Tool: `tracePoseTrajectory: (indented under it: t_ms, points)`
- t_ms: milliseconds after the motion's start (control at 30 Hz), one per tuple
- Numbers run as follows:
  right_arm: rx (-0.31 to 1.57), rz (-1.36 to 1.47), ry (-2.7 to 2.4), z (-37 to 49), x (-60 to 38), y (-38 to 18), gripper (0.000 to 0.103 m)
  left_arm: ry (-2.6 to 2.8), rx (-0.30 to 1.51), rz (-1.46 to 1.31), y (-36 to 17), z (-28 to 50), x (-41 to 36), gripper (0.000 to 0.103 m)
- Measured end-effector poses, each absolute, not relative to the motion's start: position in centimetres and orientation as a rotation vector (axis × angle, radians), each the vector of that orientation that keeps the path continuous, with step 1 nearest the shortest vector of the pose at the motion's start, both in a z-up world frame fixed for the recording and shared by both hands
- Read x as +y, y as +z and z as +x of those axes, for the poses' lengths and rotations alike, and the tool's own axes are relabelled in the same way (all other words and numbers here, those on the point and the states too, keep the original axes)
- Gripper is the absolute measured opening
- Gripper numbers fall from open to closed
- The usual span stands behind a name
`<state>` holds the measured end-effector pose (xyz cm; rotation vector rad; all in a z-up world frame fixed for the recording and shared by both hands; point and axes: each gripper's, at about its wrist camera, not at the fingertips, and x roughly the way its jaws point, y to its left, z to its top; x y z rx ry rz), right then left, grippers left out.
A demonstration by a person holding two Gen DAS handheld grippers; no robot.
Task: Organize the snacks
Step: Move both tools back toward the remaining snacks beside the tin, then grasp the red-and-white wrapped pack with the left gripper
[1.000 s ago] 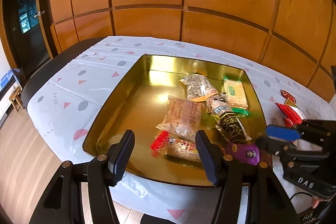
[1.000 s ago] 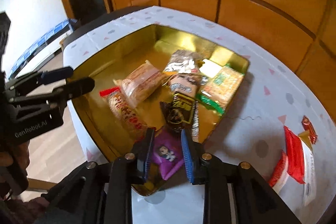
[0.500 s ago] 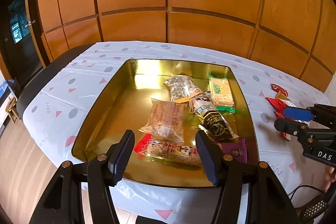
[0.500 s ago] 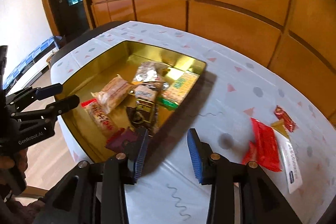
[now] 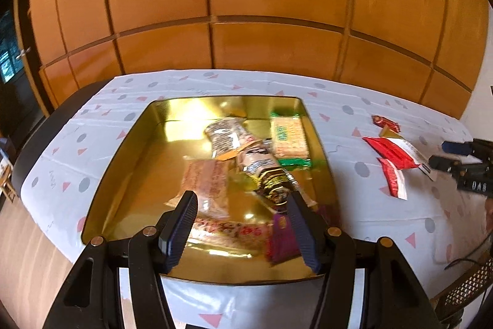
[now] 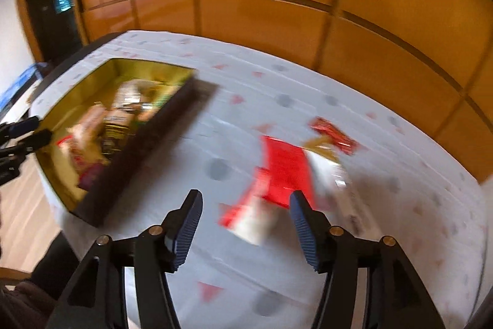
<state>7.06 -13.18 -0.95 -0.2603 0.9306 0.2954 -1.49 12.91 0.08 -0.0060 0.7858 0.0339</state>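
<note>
left tongs (image 5: 240, 224): mine, spread wide, empty, over the gold tray (image 5: 129, 150)
right tongs (image 6: 243, 224): jaws just been opening, nothing gripped
red snacks (image 6: 286, 171): on table (image 6: 246, 267), 12 o'clock off right tongs

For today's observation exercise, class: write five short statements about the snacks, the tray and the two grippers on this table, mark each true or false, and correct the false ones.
1. The gold tray holds several snack packets. True.
2. The purple packet lies on the tablecloth outside the tray. False: it lies inside the tray, at its near right corner.
3. Red packets lie on the tablecloth to the right of the tray. True.
4. The right gripper clamps a red packet. False: its fingers have just been opening, and nothing is between them.
5. The left gripper is shut. False: its fingers stand apart, holding nothing.
</note>
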Motion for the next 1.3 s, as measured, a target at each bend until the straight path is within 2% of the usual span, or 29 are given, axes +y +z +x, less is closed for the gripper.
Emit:
tracePoseTrajectory:
  t_ms: [233, 500, 700, 933, 1300]
  points:
    - [0.922, -0.242, 0.089, 8.9, -21.8, -0.2, 0.068, -0.023, 0.776, 0.051, 0.8, -0.6, 10.3, 0.060]
    - [0.966, -0.131, -0.121, 10.9, -29.7, -2.6, 0.068, -0.090, 0.776, 0.126, 1.2, 0.6, 6.7, 0.060]
    - [0.988, -0.077, -0.147, 11.6, -30.6, -3.2, 0.070, -0.145, 0.795, 0.164, 0.8, 1.5, 3.8, 0.060]
    - [0.926, -0.025, -0.161, 11.0, -31.1, -2.1, 0.075, -0.236, 0.857, 0.165, -0.3, 2.5, 0.9, 0.060]
    - [0.906, -0.050, -0.135, 10.7, -30.4, -1.7, 0.079, -0.384, 0.961, 0.236, -3.6, 5.0, -5.9, 0.058]
